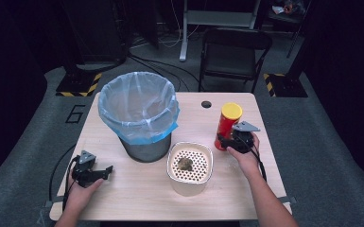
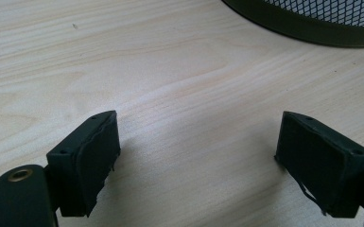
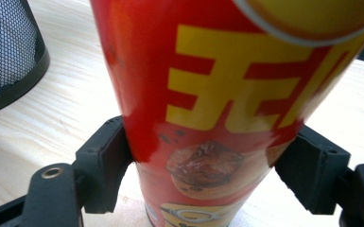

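Two grippers are working over a pale wooden worktop (image 1: pixel 137 189), and the biggest thing standing on it is a mesh waste bin (image 1: pixel 139 113) lined with a blue-edged plastic bag, waiting open-mouthed at the left-centre, probably so that rubbish can be dropped straight in. Just beside its base a cream container (image 1: pixel 189 168) with a perforated top is sitting, some dark scraps lying on the holes; what they are is too small to tell. To the right, well clear of the bin, a red canister (image 3: pixel 208 104) with a yellow lid is standing upright near the worktop's right side. The right gripper (image 3: pixel 212 177) is closing around its lower body, both jaws pressing the sides, a low hold that should be keeping the tall tube steady for lifting. Its base is cut off in the right gripper view, so I cannot tell whether it is resting or raised. The left gripper (image 2: pixel 196 156) is lying spread wide over bare wood near the front left, holding nothing, seemingly idling while the other hand works.
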### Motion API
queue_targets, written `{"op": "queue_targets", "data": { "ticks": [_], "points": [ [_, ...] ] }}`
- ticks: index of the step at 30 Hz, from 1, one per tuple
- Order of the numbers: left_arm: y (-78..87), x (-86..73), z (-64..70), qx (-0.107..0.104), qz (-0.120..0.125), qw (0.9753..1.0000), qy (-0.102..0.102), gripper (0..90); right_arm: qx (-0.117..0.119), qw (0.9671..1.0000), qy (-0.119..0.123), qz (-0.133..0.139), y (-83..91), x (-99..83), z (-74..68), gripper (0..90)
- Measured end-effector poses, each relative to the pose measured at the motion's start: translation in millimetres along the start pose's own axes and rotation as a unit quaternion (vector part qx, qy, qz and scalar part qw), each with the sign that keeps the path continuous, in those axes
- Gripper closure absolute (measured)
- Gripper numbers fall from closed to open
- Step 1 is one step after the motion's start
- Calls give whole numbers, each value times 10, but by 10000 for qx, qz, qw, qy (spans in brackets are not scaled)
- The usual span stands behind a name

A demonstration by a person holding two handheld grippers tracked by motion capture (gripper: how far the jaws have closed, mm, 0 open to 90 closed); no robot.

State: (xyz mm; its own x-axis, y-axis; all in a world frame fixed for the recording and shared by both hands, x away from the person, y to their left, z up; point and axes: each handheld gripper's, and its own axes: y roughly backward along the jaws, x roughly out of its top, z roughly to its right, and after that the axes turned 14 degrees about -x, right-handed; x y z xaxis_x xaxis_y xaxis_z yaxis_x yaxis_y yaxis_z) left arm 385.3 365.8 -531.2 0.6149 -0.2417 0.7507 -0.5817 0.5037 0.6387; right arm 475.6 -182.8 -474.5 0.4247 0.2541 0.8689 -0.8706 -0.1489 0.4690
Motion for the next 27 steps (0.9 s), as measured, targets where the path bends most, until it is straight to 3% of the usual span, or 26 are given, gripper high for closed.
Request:
{"op": "queue_targets", "data": {
  "ticks": [15,27],
  "points": [
    [-4,5,-2,-6,-1,10000,5,137,100,9998,134,145,90,52,-26,242],
    [-3,4,-1,-3,-3,10000,0,138,273,9992,122,260,271,262,-8,242]
  ]
}}
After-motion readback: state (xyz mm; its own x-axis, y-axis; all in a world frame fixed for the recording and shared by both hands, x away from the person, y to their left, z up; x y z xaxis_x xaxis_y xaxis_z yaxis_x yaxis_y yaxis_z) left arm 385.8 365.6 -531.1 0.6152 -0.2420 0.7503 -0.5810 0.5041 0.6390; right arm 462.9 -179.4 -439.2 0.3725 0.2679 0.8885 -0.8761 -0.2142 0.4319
